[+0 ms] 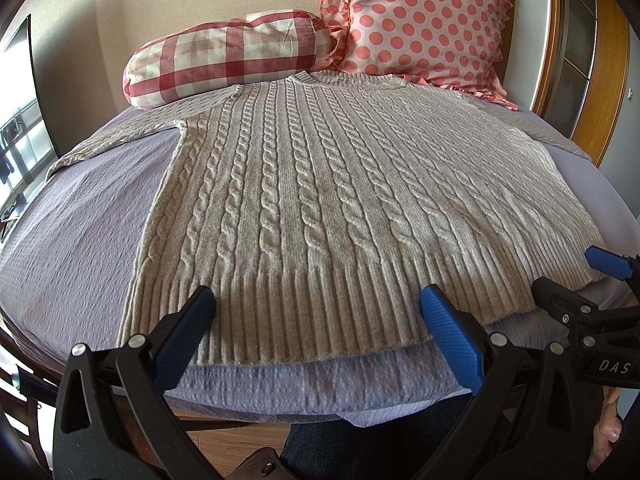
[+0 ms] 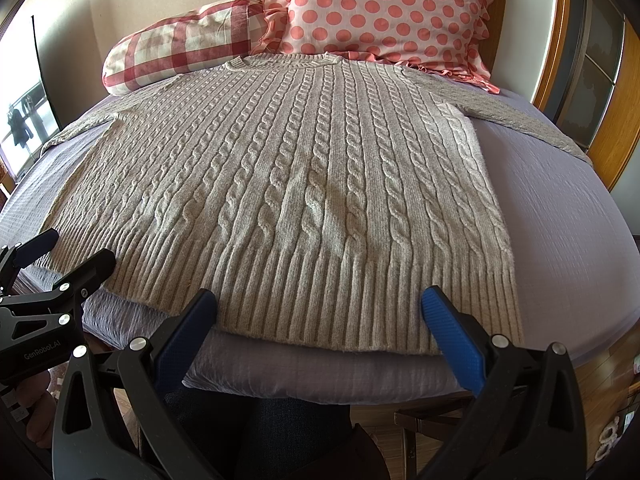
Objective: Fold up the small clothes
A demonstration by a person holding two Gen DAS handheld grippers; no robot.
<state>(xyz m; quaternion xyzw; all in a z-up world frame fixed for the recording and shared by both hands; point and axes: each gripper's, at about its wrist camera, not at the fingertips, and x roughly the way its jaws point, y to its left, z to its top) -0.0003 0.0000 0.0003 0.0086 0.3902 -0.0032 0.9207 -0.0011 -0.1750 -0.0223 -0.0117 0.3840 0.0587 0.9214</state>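
A grey cable-knit sweater [image 1: 328, 184] lies flat on the lavender bedsheet [image 1: 80, 240], collar far, ribbed hem near, sleeves spread to both sides. It also shows in the right wrist view [image 2: 304, 184]. My left gripper [image 1: 316, 304] is open and empty, its fingers just above the hem's left part. My right gripper [image 2: 320, 308] is open and empty over the hem's right part. The right gripper shows at the right edge of the left wrist view [image 1: 580, 280], and the left gripper at the left edge of the right wrist view [image 2: 68, 252].
A red-checked bolster pillow [image 1: 228, 56] and a pink polka-dot pillow [image 1: 424, 20] lie behind the collar. A wooden headboard frame [image 1: 600, 100] stands at the right. The bed's near edge [image 2: 320, 388] is just below the hem, with wooden floor beneath.
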